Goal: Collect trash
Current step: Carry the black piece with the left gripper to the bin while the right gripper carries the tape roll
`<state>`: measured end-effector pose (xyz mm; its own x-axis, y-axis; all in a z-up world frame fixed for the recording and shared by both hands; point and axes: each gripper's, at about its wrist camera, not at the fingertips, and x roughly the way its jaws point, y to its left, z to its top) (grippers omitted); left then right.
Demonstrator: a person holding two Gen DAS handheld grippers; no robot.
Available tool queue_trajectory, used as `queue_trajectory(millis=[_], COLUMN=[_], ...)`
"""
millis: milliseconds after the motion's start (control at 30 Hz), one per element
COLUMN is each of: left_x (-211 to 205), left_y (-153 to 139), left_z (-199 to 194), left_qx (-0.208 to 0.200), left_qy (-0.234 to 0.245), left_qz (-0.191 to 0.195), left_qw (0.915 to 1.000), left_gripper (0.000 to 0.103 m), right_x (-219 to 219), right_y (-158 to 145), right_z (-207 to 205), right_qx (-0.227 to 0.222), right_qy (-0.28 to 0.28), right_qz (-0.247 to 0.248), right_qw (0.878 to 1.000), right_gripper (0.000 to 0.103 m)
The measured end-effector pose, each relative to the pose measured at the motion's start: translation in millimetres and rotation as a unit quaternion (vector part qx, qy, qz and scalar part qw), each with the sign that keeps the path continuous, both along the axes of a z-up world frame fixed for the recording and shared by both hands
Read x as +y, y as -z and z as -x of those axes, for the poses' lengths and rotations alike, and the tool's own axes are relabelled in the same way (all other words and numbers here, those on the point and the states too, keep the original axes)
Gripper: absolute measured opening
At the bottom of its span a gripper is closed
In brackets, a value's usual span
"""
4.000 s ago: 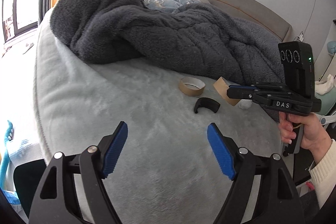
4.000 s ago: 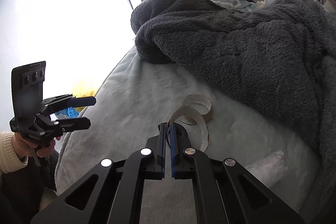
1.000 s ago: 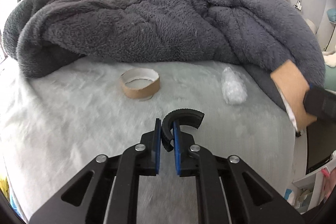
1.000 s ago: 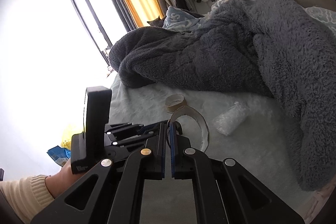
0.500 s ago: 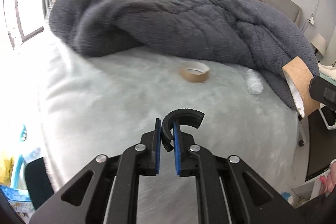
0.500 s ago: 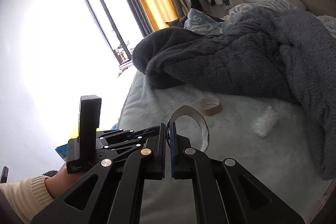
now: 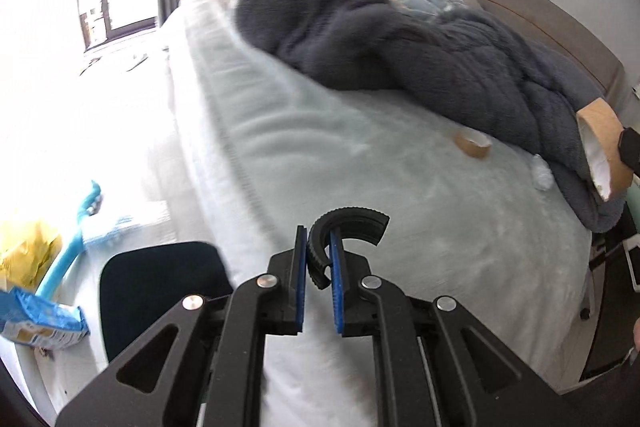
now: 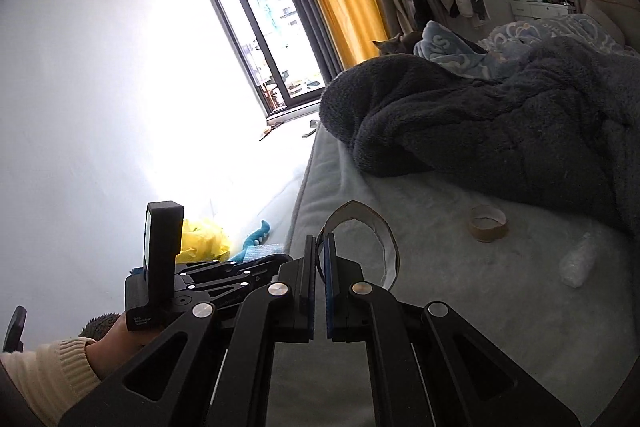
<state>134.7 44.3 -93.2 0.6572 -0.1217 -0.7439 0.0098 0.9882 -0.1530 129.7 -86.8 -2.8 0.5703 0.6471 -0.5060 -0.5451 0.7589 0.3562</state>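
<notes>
The pale bed (image 7: 400, 163) has a wide bare stretch between its left edge and the dark grey blanket (image 7: 420, 67) heaped along the far side. Past the left edge, low down, sit a dark bin (image 7: 160, 279), a yellow bag (image 7: 28, 247) and a blue packet (image 7: 40, 323). Well out on the bed lie a cardboard tape core (image 7: 474, 144) and, right of it, a crumpled plastic wrapper (image 8: 578, 261).

The left gripper (image 7: 318, 255) is nearly closed, clamping a black ribbed C-shaped clip (image 7: 344, 227) above the near bed edge. The right gripper (image 8: 318, 259) is closed to a thin gap, pinching the rim of a squashed cardboard ring (image 8: 384, 239), held above the bed's near left part.
</notes>
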Motion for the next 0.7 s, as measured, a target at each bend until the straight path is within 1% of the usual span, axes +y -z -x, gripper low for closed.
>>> queue_trajectory(millis=[200,300,467,567,700], left_x=[44.0,60.6,87.6,101.2,110.6], left_y=[10.6,18.0,46.0,57.0,65.1], left_z=[11.5,14.7,19.8,21.8,23.8], left_qx=[0.015,0.02,0.051,0.067,0.081], left_qy=[-0.044,-0.058,-0.08,-0.092,-0.096], left_qz=[-0.006,-0.012,-0.015,-0.003,-0.001], left_qw=[0.9989,0.9981,0.9954,0.9935,0.9921], left_gripper=[0.012,0.012,0.012,0.012,0.012], right_x=[30.7,43.8,62.5,72.9,90.6], right_y=[-5.5,-10.0,-15.2,-13.7,-12.7], right_z=[-2.3,-3.4,-3.7,-4.6,-6.2], right_qx=[0.0,-0.002,-0.003,0.001,0.005], right_qy=[-0.024,-0.035,-0.05,-0.059,-0.071], right_qz=[0.002,0.002,-0.004,-0.007,-0.006], right_qw=[1.0,0.999,0.999,0.998,0.997], right_gripper=[0.004,0.004,0.004,0.004,0.004])
